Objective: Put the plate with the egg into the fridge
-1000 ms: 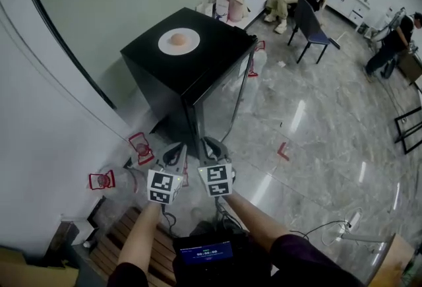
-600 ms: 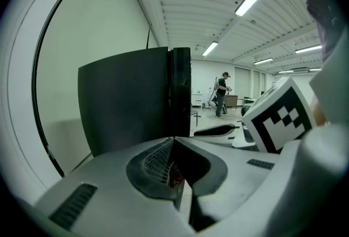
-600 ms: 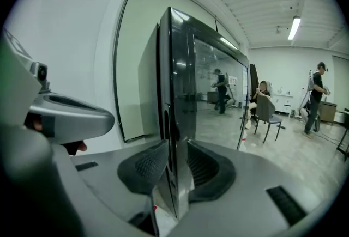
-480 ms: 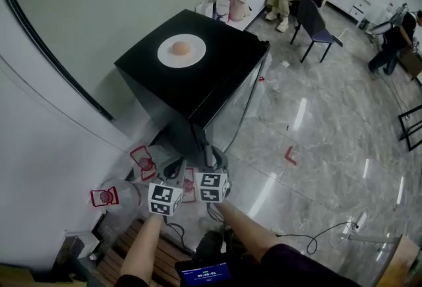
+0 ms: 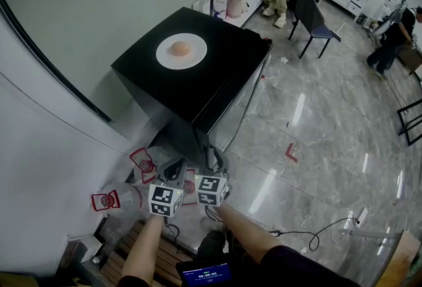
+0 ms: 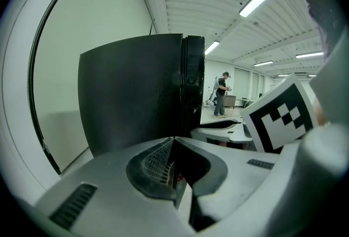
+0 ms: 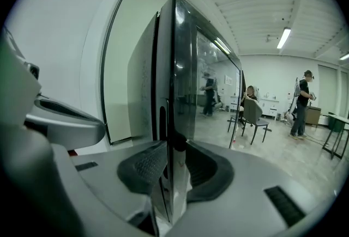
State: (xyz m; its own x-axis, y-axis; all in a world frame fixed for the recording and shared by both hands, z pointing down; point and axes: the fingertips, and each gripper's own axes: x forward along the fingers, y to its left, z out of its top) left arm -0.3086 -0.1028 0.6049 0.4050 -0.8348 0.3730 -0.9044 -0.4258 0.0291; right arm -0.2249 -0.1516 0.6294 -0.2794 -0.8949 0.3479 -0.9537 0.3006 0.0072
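We record left claw (image 6: 174,168) closed empty, right claw (image 7: 172,170) just opened astride the door edge (image 7: 177,94); plate (image 5: 166,55) beyond judged brittle, egg (image 5: 179,48) loose: grip its rim.

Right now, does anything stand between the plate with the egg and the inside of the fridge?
Yes. The glass door of the fridge is shut, closing off the inside. The plate with the egg sits on top of the fridge, so the door has to be opened first. Nothing else visible blocks the way.
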